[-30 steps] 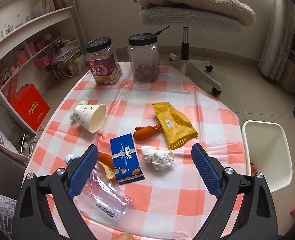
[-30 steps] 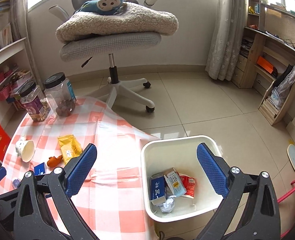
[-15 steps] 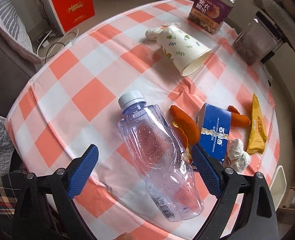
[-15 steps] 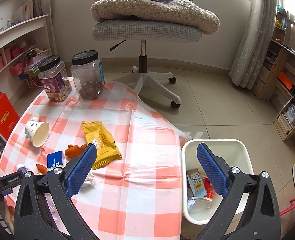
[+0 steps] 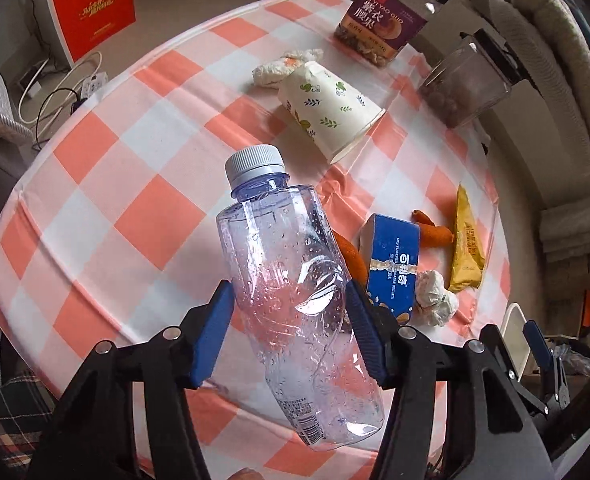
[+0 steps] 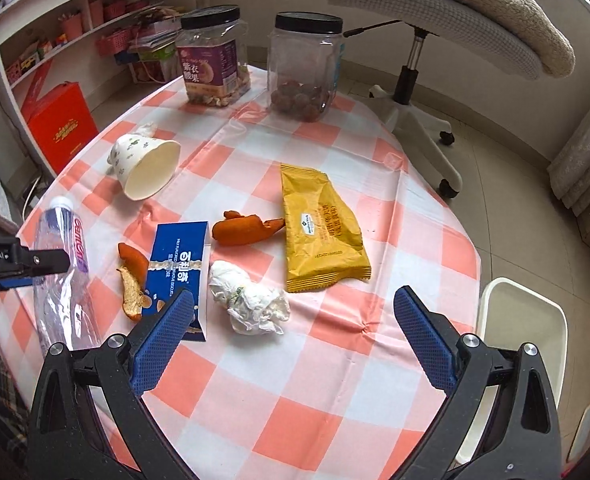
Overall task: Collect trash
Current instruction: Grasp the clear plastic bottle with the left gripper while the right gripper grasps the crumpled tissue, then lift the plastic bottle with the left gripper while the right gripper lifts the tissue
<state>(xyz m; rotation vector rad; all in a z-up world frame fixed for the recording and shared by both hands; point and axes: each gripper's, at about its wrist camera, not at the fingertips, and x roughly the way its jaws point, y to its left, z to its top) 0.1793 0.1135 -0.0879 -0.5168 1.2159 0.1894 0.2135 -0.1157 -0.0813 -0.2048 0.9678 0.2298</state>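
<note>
Left gripper (image 5: 291,332) pinches a crumpled clear plastic bottle (image 5: 291,280) across its lower body, both blue pads pressed into the dented sides. Bottle cap (image 5: 255,162) is white and points away from the gripper; droplets cling inside. Whether the bottle's base touches the bench cannot be told from the left wrist view.

Right gripper (image 6: 295,336) hangs spread wide over the bench (image 6: 335,360), holding nothing. Bench carries an orange-and-white checked cloth.

Trash lying on the cloth, right wrist view:
- crumpled white tissue (image 6: 251,300), between and just ahead of the open fingers;
- blue biscuit box (image 6: 179,268), flat, just left of the tissue;
- orange peel pieces: one (image 6: 135,284) touching the box's left edge, another (image 6: 243,228) between the box and the yellow wrapper;
- yellow snack wrapper (image 6: 319,232), flat, right of the peel;
- paper cup (image 6: 147,170) on its side, mouth toward the camera, with a second small tissue wad (image 6: 145,130) behind its base.

Two black-lidded jars at the far edge: purple-labelled jar (image 6: 213,56) and clear jar (image 6: 305,68), standing upright, near each other.

White bin (image 6: 523,320) stands on the floor off the bench's right side. Office chair (image 6: 423,20) beyond the jars.
</note>
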